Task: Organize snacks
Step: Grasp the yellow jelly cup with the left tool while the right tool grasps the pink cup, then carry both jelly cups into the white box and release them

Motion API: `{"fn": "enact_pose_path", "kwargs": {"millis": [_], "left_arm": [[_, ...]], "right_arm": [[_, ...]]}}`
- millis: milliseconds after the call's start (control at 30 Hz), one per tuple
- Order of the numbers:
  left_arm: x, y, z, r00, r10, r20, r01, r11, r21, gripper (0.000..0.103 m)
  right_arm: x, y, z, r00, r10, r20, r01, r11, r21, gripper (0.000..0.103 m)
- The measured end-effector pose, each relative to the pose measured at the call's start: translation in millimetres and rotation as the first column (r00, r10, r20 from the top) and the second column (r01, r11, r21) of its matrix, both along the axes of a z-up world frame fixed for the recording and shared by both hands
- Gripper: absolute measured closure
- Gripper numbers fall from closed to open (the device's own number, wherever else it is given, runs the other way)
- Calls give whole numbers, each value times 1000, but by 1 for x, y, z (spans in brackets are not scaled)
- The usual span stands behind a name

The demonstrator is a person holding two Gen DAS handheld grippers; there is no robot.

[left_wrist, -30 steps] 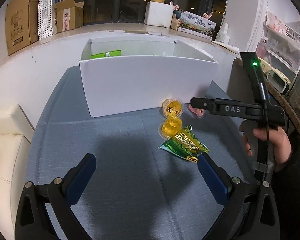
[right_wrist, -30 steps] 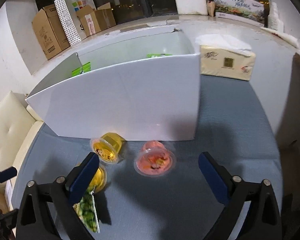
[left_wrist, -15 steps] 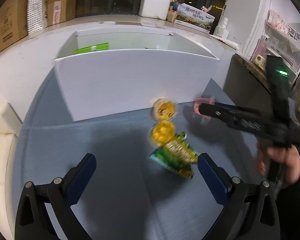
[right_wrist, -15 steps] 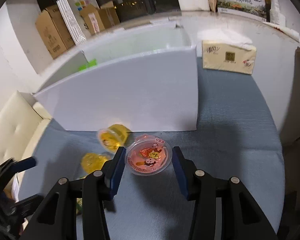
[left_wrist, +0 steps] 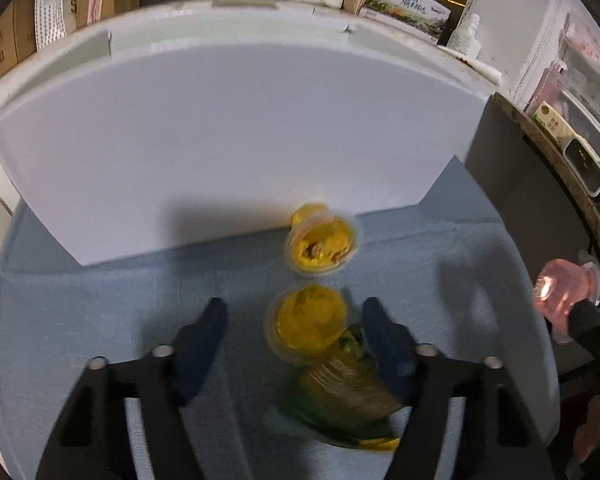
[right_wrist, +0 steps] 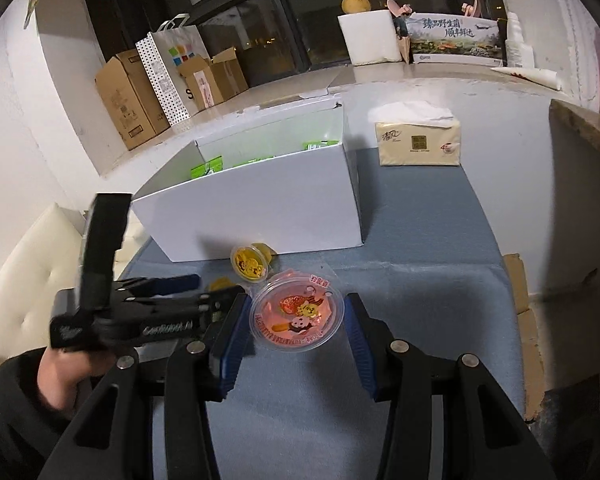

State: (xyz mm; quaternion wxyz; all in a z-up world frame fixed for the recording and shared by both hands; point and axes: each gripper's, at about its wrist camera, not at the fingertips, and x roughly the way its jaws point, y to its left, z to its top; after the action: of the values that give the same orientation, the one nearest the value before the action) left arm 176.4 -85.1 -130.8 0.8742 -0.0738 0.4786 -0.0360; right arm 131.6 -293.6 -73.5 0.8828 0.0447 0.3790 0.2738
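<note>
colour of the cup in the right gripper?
Pink, with a cartoon-printed lid: the cup shows best in the right wrist view, between the right gripper's blue pads.

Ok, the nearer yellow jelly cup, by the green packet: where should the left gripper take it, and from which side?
Across its round side wall, just under the rim, coming from above: the yellow cup stands face up, and the green packet crowds its near side. The left gripper has its jaws just closing astride it, not touching yet.
</note>
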Motion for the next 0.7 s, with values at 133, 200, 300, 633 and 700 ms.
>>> {"fn": "enact_pose_path", "kwargs": {"millis": [133,200,300,633,700], "left_arm": [[-4,0,-1,999,-37,31,37,999,-10,62],[-6,2,2,998,-35,48,35,999,-7,62],[-12,8,7,997,-39,74,40,999,-10,62],[-50,31,89,958,-40,283,39,999,8,62],[-46,39,113,945,-29,325,28,1000,8,62]], "right_arm": [[0,4,-4,1000,4,-2,-4,1000,6,52],[0,7,-6,1000,11,-7,-11,1000,1,52],[-2,10,-7,1000,21,-7,-21,1000,4,52],[10,26,29,998,40,52,-43,998,54,52],[22,36,48,994,53,91,-59,996,68,52]]}}
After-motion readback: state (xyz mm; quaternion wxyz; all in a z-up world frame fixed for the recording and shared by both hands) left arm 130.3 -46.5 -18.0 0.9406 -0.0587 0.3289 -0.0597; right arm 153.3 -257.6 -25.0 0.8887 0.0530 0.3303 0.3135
